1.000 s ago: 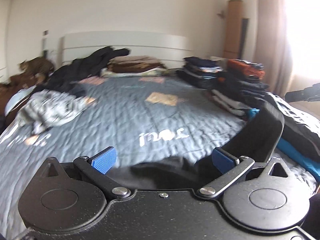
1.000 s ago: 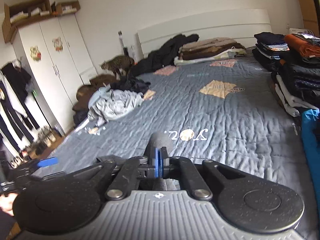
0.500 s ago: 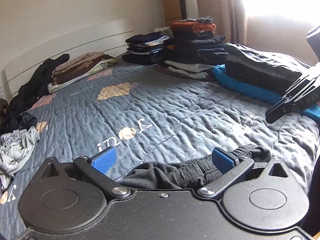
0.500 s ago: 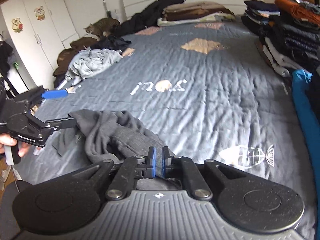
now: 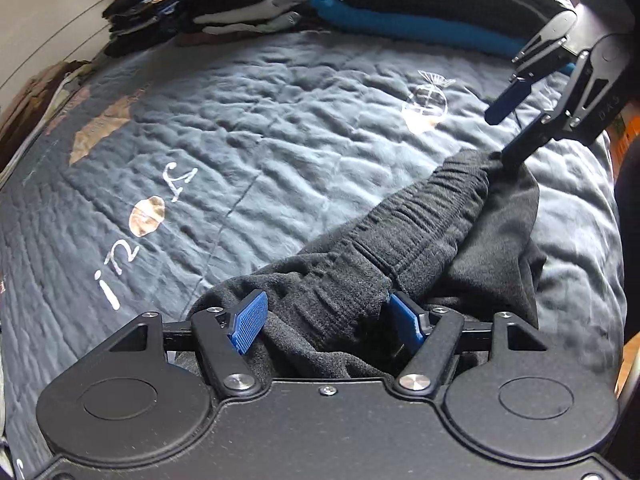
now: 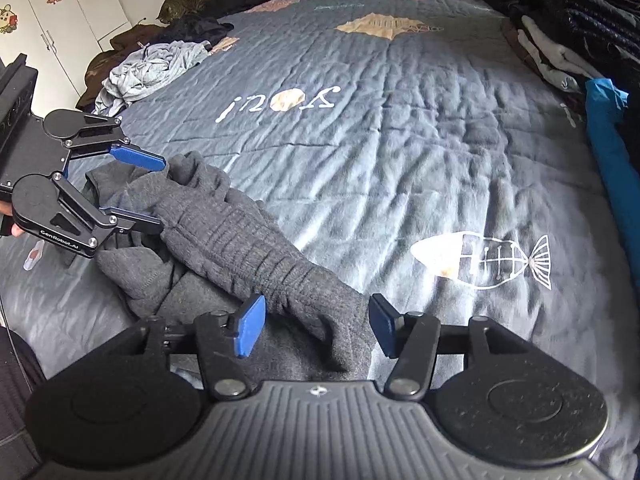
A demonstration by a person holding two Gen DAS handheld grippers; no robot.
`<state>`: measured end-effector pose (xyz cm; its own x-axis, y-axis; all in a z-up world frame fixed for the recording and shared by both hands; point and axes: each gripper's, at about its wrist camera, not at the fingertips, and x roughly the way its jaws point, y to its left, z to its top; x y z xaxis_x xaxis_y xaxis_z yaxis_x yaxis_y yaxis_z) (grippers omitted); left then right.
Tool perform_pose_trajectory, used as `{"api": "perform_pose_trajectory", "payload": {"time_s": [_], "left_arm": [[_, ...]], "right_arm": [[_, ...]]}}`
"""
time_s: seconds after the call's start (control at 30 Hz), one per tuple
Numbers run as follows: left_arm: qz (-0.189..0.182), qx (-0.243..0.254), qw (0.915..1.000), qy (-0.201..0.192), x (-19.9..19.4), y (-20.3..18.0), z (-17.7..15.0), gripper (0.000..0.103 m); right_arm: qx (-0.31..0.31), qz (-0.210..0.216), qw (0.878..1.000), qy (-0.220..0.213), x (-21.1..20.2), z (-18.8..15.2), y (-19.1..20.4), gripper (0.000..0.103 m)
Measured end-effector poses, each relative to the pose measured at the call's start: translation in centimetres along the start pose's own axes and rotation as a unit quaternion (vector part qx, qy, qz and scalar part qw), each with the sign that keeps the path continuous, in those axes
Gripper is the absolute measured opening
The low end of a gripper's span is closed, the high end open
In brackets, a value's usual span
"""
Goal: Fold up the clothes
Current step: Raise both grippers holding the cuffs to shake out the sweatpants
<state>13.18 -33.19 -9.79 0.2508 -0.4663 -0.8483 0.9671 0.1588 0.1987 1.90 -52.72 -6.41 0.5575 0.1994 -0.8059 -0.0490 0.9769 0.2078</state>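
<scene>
My right claw (image 6: 316,326) has just been opening, its pads apart around one end of the grey garment (image 6: 240,236); my left claw (image 5: 326,322), just been closing, straddles the other end without pinching. The garment lies bunched on the near quilt (image 6: 400,128); folded stacks (image 6: 568,32) sit far right.

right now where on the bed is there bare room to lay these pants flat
Bare quilt runs from the dark pants to the headboard end. Crowded: folded stacks along the right edge, a loose grey heap at far left.
</scene>
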Motion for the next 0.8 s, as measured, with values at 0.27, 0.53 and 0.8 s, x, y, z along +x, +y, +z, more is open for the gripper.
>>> {"api": "perform_pose_trajectory", "payload": {"time_s": [0.27, 0.53, 0.8], "left_arm": [[-0.004, 0.04, 0.9992, -0.004, 1.4, -1.8, 0.3, 0.037], [0.008, 0.034, 0.9992, -0.021, 0.3, -2.9, 0.0, 0.016], [0.001, 0.024, 0.996, -0.086, -5.2, -6.6, -0.8, 0.013]], "right_arm": [[0.006, -0.006, 0.999, 0.042, 4.1, -0.4, -0.7, 0.062], [0.008, -0.002, 1.0, 0.03, 5.0, -0.8, -0.4, 0.056], [0.04, 0.011, 0.998, -0.046, 0.2, -1.0, -0.8, 0.014]]}}
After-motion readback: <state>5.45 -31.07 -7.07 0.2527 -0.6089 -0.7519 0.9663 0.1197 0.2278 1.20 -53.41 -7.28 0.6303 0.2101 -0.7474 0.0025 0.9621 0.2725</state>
